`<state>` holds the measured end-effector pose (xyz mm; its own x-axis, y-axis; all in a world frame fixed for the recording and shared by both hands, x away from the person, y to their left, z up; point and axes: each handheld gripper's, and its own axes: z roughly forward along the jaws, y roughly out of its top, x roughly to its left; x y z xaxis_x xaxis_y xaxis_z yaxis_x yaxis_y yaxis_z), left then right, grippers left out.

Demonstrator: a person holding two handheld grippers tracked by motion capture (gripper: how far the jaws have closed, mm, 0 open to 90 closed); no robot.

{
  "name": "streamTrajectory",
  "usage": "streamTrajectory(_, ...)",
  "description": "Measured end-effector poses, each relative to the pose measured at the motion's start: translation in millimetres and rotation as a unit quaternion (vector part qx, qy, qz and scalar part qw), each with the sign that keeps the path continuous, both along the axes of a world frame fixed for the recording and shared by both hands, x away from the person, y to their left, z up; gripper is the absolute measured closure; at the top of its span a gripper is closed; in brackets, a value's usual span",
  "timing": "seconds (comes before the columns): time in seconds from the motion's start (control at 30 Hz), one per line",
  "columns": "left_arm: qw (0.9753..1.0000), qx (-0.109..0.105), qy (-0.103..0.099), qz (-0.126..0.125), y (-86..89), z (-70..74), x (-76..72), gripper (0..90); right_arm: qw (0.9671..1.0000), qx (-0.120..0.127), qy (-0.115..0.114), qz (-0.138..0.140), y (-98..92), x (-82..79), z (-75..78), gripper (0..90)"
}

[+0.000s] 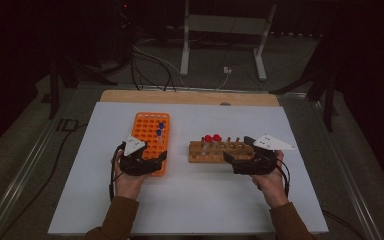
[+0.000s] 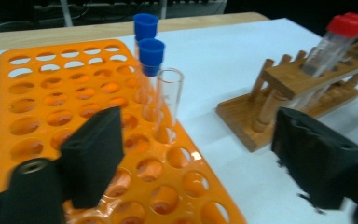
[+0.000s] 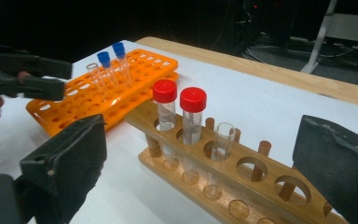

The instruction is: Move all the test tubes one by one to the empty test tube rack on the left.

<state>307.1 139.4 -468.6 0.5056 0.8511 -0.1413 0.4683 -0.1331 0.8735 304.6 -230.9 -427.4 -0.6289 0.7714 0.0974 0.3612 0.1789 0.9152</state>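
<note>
Glossy orange plastic rack (image 2: 51, 107); varnished wooden rack (image 3: 242, 182); clear glassy tubes (image 2: 168, 105); matt white tabletop (image 1: 190, 200); rough black jaw pads.

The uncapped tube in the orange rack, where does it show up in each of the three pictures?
High view: too small to tell apart; it would stand just nearer than the blue-capped tubes in the orange rack.
Left gripper view: the uncapped tube stands at centre, just in front of the blue caps.
Right gripper view: upper left, left of the blue caps.
Shared landmark: the two blue-capped tubes.
</note>
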Motion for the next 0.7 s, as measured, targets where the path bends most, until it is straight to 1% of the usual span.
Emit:
streamTrajectory(0.07, 0.9999, -0.010, -0.008, -0.003, 0.3, -0.8, -3.7, 13.9, 1.0000, -0.003, 0.002, -0.001, 0.8, 2.1, -0.2, 6.3)
streamTrajectory(0.13, 0.9998, -0.013, -0.011, -0.002, 0.2, -1.7, -5.3, 8.6, 0.9999, -0.010, 0.001, -0.005, 2.1, 4.7, -0.4, 7.3)
streamTrajectory(0.2, 0.9998, -0.013, -0.014, -0.003, -0.3, -2.0, -7.3, 2.8, 0.9998, -0.012, -0.005, -0.015, 2.5, 7.0, -1.0, 12.8)
streamTrajectory(0.27, 0.9997, -0.010, -0.021, -0.005, -1.3, -1.0, -9.5, 0.8, 0.9998, -0.008, -0.003, -0.019, 2.7, 9.9, -2.3, 18.1)
streamTrajectory(0.33, 0.9996, -0.011, -0.025, -0.005, -1.9, 0.3, -10.6, 0.6, 0.9995, -0.015, -0.003, -0.028, 3.7, 13.5, -5.0, 26.5)
streamTrajectory(0.37, 0.9996, -0.012, -0.026, -0.006, -2.2, 0.5, -11.1, 0.5, 0.9994, -0.017, -0.002, -0.030, 4.4, 15.2, -6.7, 32.1)
streamTrajectory(0.47, 0.9995, -0.011, -0.027, -0.007, -3.4, -0.3, -11.4, 0.5, 0.9990, -0.032, 0.002, -0.031, 7.6, 21.5, -12.8, 46.8)
streamTrajectory(0.57, 0.9996, -0.010, -0.025, -0.006, -4.1, -2.0, -11.1, 0.5, 0.9986, -0.042, 0.016, -0.027, 11.7, 29.0, -18.9, 55.6)
streamTrajectory(0.7, 0.9998, -0.007, -0.021, -0.002, -3.3, -4.0, -10.2, 0.6, 0.9974, -0.062, 0.023, -0.029, 17.6, 37.1, -26.3, 65.5)
